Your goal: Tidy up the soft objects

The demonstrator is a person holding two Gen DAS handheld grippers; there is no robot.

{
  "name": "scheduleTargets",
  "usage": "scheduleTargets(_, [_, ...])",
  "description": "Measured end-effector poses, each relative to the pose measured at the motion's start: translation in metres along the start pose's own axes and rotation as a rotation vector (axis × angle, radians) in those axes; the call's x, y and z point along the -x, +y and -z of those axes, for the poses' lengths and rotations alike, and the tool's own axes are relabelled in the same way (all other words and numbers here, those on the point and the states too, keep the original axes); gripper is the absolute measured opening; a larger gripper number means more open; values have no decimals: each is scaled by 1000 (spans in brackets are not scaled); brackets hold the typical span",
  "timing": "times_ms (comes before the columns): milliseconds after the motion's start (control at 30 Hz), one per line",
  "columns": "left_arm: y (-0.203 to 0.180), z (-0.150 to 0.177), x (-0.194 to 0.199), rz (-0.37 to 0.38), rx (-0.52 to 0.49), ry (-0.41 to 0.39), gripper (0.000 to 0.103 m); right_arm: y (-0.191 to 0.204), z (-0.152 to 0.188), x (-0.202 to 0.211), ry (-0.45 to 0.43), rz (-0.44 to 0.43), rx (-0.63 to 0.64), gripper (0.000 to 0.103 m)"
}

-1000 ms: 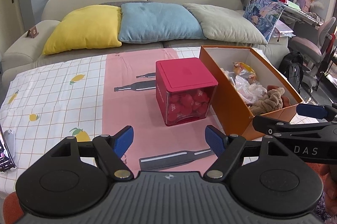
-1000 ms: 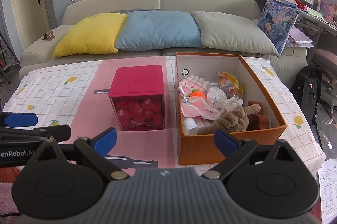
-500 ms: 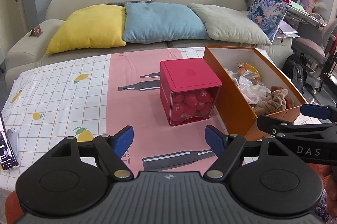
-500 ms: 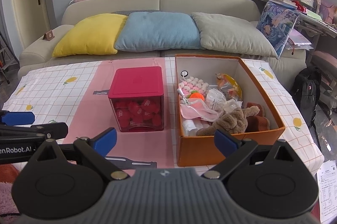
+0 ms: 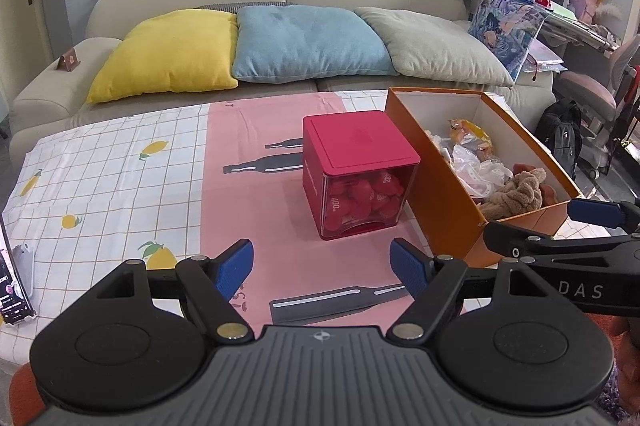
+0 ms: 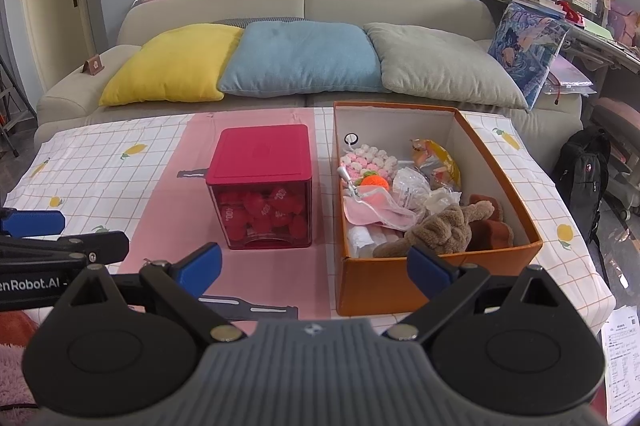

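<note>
An orange box (image 6: 400, 282) on the table holds soft items: a brown plush toy (image 6: 444, 228), a pink pouch (image 6: 376, 207), a pink-white crochet piece (image 6: 368, 155), an orange ball and plastic packets. The box also shows in the left wrist view (image 5: 440, 193), with the plush (image 5: 516, 191) at its near end. A red-lidded clear cube (image 6: 262, 185) with red soft pieces stands left of the box; it also shows in the left wrist view (image 5: 358, 173). My left gripper (image 5: 322, 264) is open and empty before the cube. My right gripper (image 6: 314, 266) is open and empty before the box.
The table carries a pink and white lemon-print cloth (image 5: 120, 177). A phone (image 5: 12, 286) lies at its left edge. A sofa with yellow (image 6: 172, 63), blue and grey cushions stands behind. A backpack (image 6: 584, 177) and cluttered desk are at the right.
The left wrist view has shifted slightly, with the cube and box sitting a little further right in frame. The right gripper has barely moved. Both stay open.
</note>
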State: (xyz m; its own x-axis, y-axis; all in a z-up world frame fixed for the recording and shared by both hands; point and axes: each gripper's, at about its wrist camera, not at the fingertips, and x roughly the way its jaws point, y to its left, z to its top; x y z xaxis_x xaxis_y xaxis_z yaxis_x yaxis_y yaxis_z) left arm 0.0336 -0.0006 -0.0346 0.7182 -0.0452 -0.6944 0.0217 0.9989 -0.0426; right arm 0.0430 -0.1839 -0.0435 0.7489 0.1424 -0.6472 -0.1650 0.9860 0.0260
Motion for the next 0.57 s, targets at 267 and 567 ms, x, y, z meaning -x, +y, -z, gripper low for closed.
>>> scheduleTargets(267, [0,0,1,0,5,-3,91,1,0,0,1,1,2,97])
scheduleTargets(567, [0,0,1,-7,9,-5,91,1,2,-2,4,-1,5,97])
